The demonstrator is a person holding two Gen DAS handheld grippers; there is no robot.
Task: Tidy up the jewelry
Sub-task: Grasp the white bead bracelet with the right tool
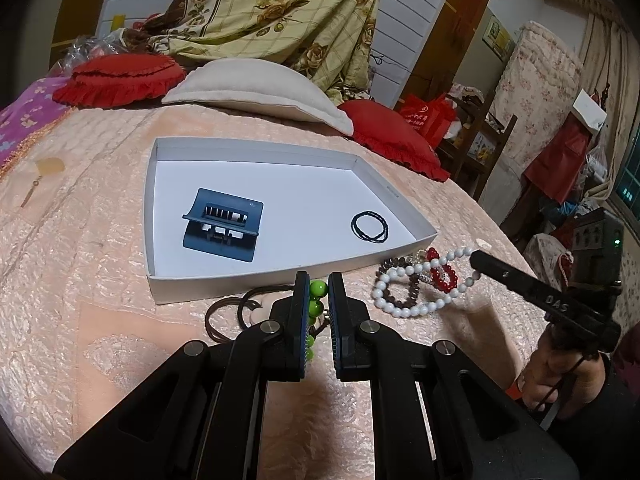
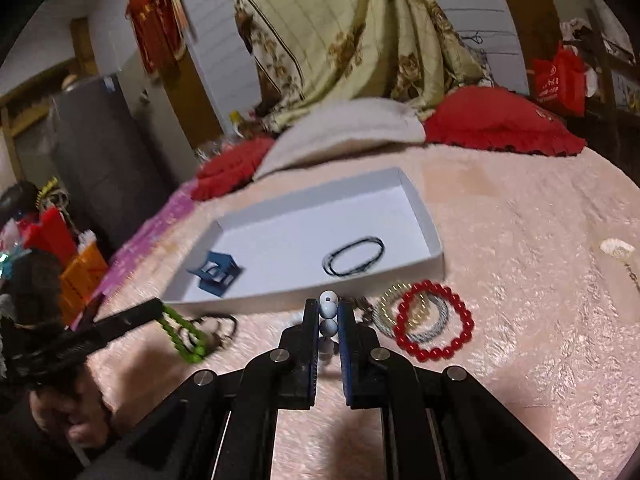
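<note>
A shallow white box (image 1: 224, 284) lies on the pink bedspread and holds a blue hair clip (image 1: 222, 226) and a black hair tie (image 1: 370, 227). My left gripper (image 1: 319, 280) is shut on a green bead bracelet (image 1: 318, 290) just before the box's near wall. My right gripper (image 2: 329, 306) is shut on a white bead bracelet (image 2: 328, 310), which also shows in the left wrist view (image 1: 416, 308). A red bead bracelet (image 2: 434, 326) and a silvery one (image 2: 416, 320) lie right of it. The box (image 2: 434, 258), clip (image 2: 216, 272) and tie (image 2: 354, 258) also show there.
Brown hair ties (image 1: 228, 312) lie left of my left gripper. A white pillow (image 1: 260, 90) and red cushions (image 1: 120, 78) sit behind the box. A small yellowish item (image 1: 50, 166) lies far left, a pale shell-like item (image 2: 616, 248) far right.
</note>
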